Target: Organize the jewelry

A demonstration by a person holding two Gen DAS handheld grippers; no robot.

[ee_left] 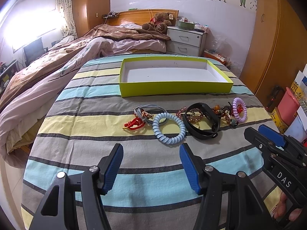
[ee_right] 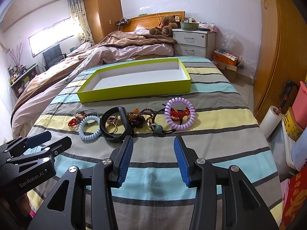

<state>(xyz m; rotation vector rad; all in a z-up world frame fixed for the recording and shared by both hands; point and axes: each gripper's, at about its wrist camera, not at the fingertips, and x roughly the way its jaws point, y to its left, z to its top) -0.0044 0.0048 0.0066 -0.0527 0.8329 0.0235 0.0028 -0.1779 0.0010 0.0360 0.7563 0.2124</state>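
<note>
Two black tools with blue ribbed pads hang above a striped cloth-covered surface (ee_left: 80,115), both with jaws wide apart and nothing between them. The left tool (ee_left: 151,150) sits just short of a pale blue coiled plastic hair tie (ee_left: 168,128); the right tool (ee_right: 153,141) sits just short of a black rubber wristband (ee_right: 115,124) and a dark beaded bracelet (ee_right: 137,117). The jewelry lies in a loose row across the cloth, between the tools and a shallow lime-green cardboard box with a white inside (ee_left: 172,91), which holds nothing. Only the left wrist view shows the red braided cord (ee_left: 133,123) and grey strap (ee_left: 145,109) clearly at the row's left end. Only the right wrist view shows plainly the lilac coiled hair tie (ee_right: 179,116) lying around red cord, and a teal bead (ee_right: 158,128) beside it. Each view catches the other tool at its edge.
</note>
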